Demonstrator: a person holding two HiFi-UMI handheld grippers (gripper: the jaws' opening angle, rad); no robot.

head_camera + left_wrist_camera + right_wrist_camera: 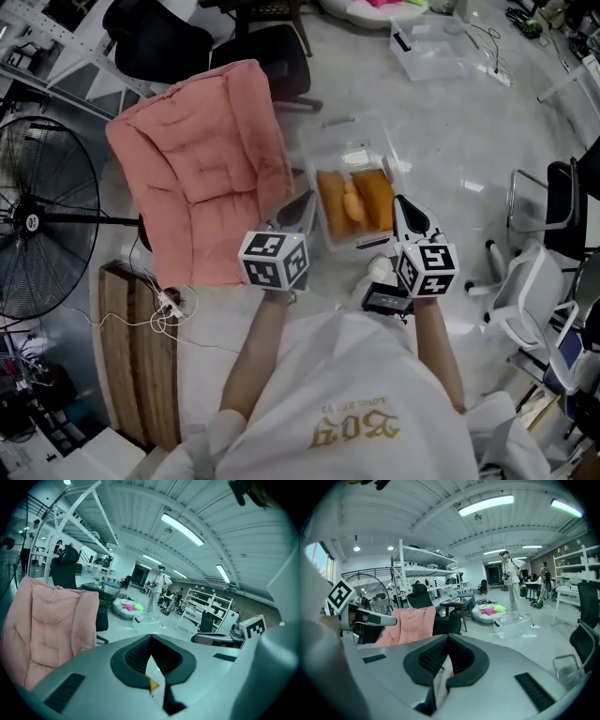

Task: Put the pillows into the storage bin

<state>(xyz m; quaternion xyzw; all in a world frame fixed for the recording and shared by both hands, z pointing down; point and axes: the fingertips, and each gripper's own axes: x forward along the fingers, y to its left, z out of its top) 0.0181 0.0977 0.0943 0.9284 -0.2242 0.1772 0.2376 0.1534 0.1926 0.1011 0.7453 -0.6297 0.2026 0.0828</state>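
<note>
Two closed, empty tongs: left tongs (298,208), right tongs (405,214), near bin (361,141) holding orange pillows (356,202)

Storage bin (349,141): clear plastic, rectangular, open at the top, standing upright on the floor (450,141). Pillows (375,197): orange, oblong, lying side by side lengthwise inside the bin, one along each long wall. A paler yellow piece is wedged between them.
</note>
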